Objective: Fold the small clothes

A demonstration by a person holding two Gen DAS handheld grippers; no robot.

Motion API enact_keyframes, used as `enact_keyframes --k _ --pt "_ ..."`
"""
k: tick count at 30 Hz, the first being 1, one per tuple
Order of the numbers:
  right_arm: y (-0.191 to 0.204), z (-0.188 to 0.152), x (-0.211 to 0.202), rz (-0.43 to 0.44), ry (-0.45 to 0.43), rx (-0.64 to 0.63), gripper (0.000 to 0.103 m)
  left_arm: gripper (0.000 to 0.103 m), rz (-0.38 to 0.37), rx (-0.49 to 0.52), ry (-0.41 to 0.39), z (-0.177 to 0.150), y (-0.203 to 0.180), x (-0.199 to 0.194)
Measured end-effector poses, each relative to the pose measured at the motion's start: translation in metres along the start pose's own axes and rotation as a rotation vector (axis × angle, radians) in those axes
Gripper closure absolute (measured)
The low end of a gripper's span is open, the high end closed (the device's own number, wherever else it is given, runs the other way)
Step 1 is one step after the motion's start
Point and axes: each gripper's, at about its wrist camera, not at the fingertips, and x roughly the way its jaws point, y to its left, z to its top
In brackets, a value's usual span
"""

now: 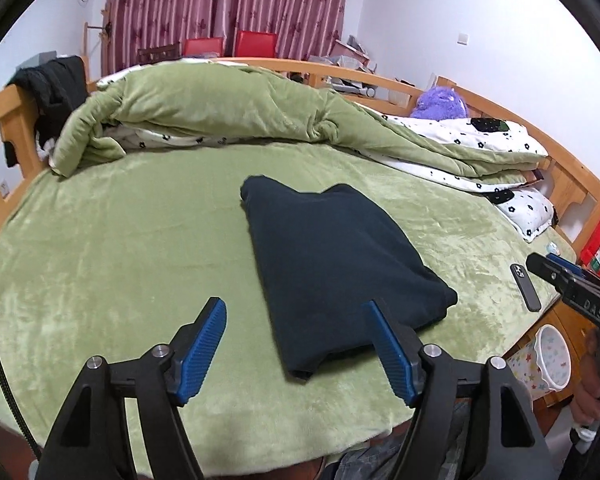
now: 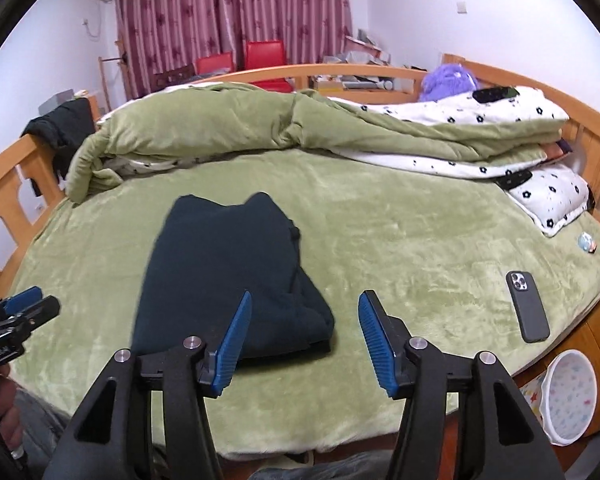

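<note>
A dark navy garment [image 1: 332, 268] [image 2: 224, 276] lies folded into a flat rectangle on the green bed cover [image 1: 120, 248] [image 2: 400, 248]. My left gripper [image 1: 296, 308] hangs open above its near edge, nothing between the blue pads, clear of the cloth. In the right wrist view my right gripper [image 2: 305, 300] is open too, raised over the garment's near right corner with nothing held. Each gripper shows at the edge of the other's view: the right gripper [image 1: 548, 264] at the far right, the left gripper [image 2: 36, 300] at the far left.
A rolled green quilt [image 1: 220, 112] and a flower-print pillow [image 2: 552, 200] lie along the far side. A black phone [image 2: 528, 306] rests on the cover at the right. A wooden bed rail [image 1: 4, 148] rings the bed. A patterned bin [image 2: 572, 396] stands on the floor beside it.
</note>
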Motion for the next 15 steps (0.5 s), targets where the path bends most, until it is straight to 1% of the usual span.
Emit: enact_keyframes --k 2,4,5,7,10,15 --pt "0.008 -0.001 -0.013 -0.008 -0.008 -0.015 0.030 0.027 0.011 -0.001 -0.015 0.000 -0.003 -0.012" --pt "0.014 -0.005 -0.024 0.007 -0.028 -0.026 0.026 0.025 0.019 -0.001 -0.023 0.000 -0.007 -0.024" --pt "0.017 -0.007 -0.029 0.006 -0.031 -0.030 0.022 0.025 0.022 -0.001 -0.025 -0.001 -0.008 -0.027" --pt "0.021 -0.010 -0.035 -0.002 -0.041 -0.035 0.018 0.024 0.030 0.002 -0.026 -0.003 -0.010 -0.035" --pt "0.023 -0.015 -0.044 -0.008 -0.043 -0.038 0.015 0.024 0.048 0.010 -0.031 -0.006 -0.014 -0.046" --pt "0.021 -0.019 -0.057 -0.008 -0.049 -0.028 0.013 0.023 0.058 0.012 -0.049 -0.009 -0.016 -0.059"
